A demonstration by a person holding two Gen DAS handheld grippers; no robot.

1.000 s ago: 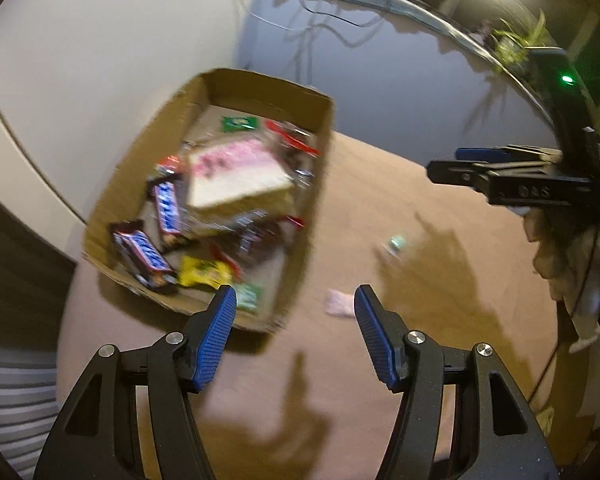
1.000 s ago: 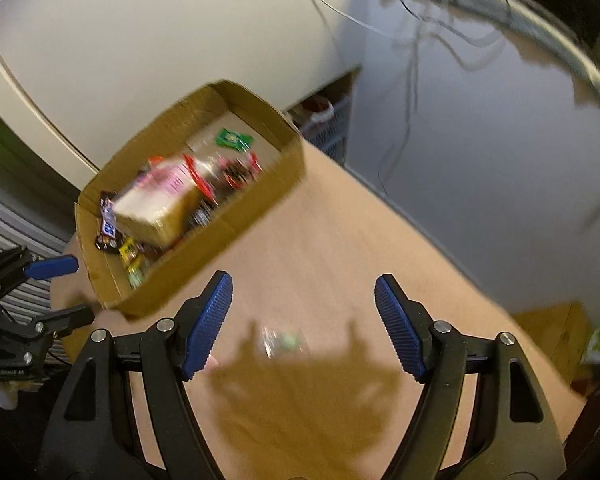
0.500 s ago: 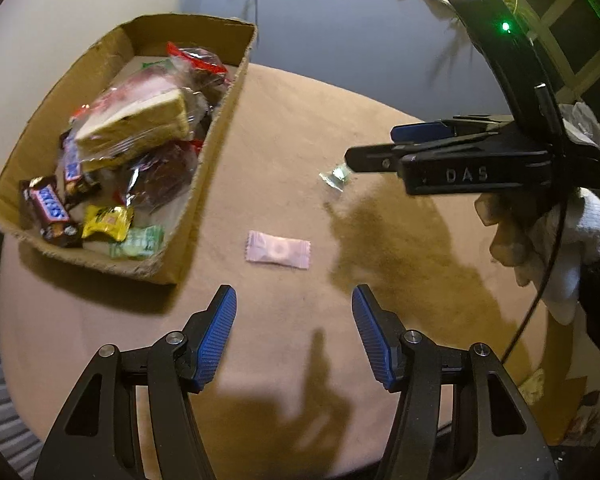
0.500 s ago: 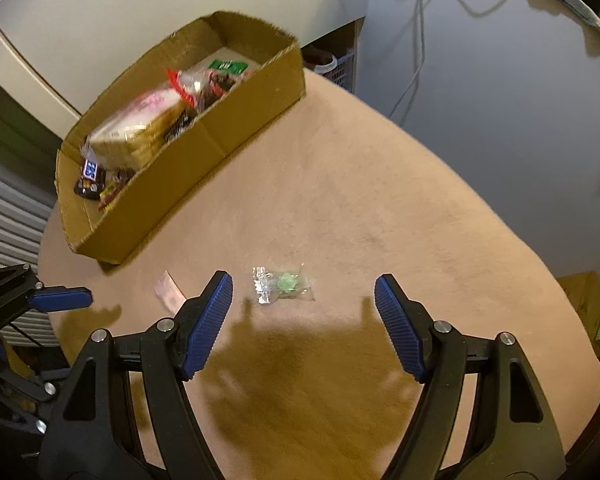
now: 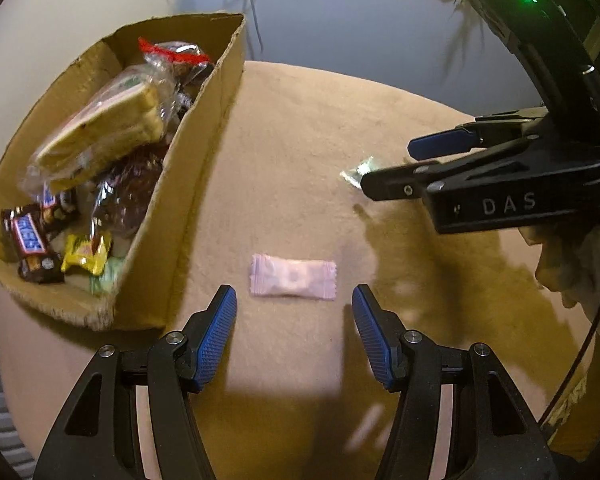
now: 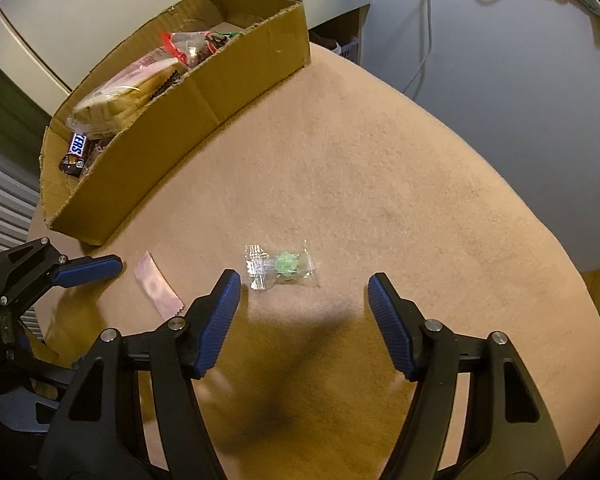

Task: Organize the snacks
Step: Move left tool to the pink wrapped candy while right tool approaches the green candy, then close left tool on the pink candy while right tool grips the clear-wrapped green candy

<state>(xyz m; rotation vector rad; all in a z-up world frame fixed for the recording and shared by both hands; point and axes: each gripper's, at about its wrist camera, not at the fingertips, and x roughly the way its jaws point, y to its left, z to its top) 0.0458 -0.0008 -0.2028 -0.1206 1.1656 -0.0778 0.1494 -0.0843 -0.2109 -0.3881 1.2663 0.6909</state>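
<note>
The left claw hovers with its jaws apart and empty above a pink wrapped candy on the tan worktop; the cardboard box of snacks sits at ten o'clock. The right claw is closing, nothing gripped, a clear-wrapped green candy just beyond its tips. In the left view that candy is half hidden behind the right claw, and the box's far contents blur.
</note>
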